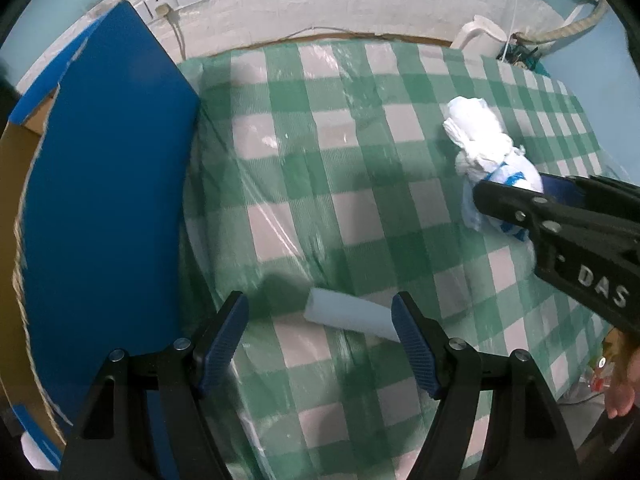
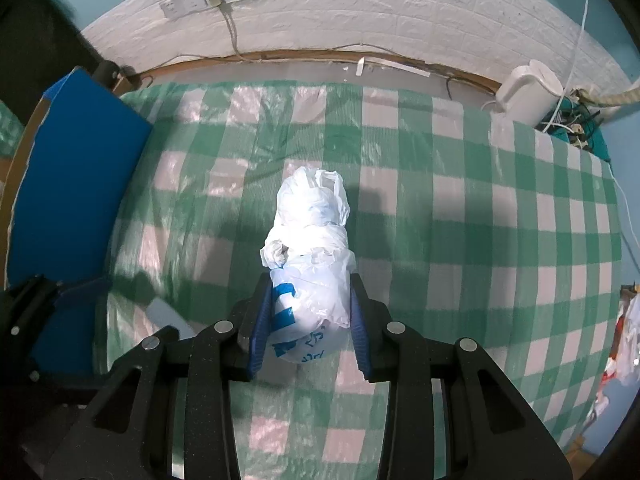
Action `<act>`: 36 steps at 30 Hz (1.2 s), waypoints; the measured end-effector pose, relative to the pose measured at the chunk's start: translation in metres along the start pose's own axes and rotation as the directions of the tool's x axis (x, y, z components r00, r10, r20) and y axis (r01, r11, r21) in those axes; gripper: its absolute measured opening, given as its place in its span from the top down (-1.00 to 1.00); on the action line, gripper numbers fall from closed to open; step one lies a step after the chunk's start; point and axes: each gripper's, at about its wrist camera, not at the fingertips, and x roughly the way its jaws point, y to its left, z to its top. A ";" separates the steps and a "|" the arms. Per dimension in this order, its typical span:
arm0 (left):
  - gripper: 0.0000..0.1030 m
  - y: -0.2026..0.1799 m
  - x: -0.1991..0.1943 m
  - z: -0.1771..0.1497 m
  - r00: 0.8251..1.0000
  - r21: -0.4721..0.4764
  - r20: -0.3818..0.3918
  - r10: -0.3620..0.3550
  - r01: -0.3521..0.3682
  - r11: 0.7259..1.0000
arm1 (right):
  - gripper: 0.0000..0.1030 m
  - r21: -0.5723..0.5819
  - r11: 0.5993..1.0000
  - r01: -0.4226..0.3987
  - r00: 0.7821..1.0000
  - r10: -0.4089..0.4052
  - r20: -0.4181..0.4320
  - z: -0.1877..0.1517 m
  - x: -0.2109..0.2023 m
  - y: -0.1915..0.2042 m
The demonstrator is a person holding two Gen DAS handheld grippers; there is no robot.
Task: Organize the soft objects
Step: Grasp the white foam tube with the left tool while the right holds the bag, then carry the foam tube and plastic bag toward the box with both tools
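Left wrist view: the left gripper (image 1: pixel 320 332) points steeply down over the near part of the table (image 1: pixel 360 184), which is covered with a green-and-white checked cloth under clear plastic. Its two blue-padded fingers (image 1: pixel 222 340) stand wide apart with nothing pressed between them. One small white block (image 1: pixel 348 314) lies on the cloth between them, at the near left part of the table. One blue cardboard box (image 1: pixel 108 208) stands against the table's left edge. At the right edge, the right gripper (image 1: pixel 516 200) reaches in from the side, clamped on one white plastic bag bundle (image 1: pixel 480 140) with blue print. Part of a hand (image 1: pixel 624 384) shows at the lower right. One white kettle (image 1: pixel 480 36) sits at the far right corner.

Right wrist view: the right gripper (image 2: pixel 310 320) points steeply down over the middle of the table (image 2: pixel 480 240), and its two blue pads (image 2: pixel 262 320) press on both sides of the white plastic bag bundle (image 2: pixel 312 256); the bundle's free end extends past the fingertips toward the far edge. The white block (image 2: pixel 166 314) lies near the left edge, beside the blue cardboard box (image 2: pixel 76 184). The white kettle (image 2: pixel 528 92) stands at the far right corner. Whether the bundle touches the cloth cannot be told.
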 end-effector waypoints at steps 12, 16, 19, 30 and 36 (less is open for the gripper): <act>-0.46 -0.005 0.019 0.002 0.997 -0.126 -0.067 -0.045 0.037 0.991 | 0.32 0.003 1.000 -0.018 1.000 0.018 0.014 -0.024 -0.013 -0.009; -0.46 -0.011 0.024 0.003 0.998 -0.130 -0.065 -0.025 0.017 0.991 | 0.32 0.001 1.000 -0.027 0.999 0.026 0.018 -0.028 -0.014 -0.012; -0.46 -0.023 0.029 0.009 0.998 -0.123 -0.062 -0.024 0.016 0.992 | 0.32 0.001 0.999 -0.033 0.999 0.033 0.020 -0.031 -0.015 -0.016; 0.50 -0.051 0.031 0.011 0.997 -0.100 -0.050 -0.062 0.057 0.993 | 0.32 0.018 0.999 -0.049 0.998 0.049 0.028 -0.033 -0.017 -0.027; 0.77 -0.051 0.031 0.014 0.994 -0.083 -0.039 -0.098 0.094 0.992 | 0.32 0.031 0.998 -0.050 0.998 0.049 0.031 -0.035 -0.019 -0.032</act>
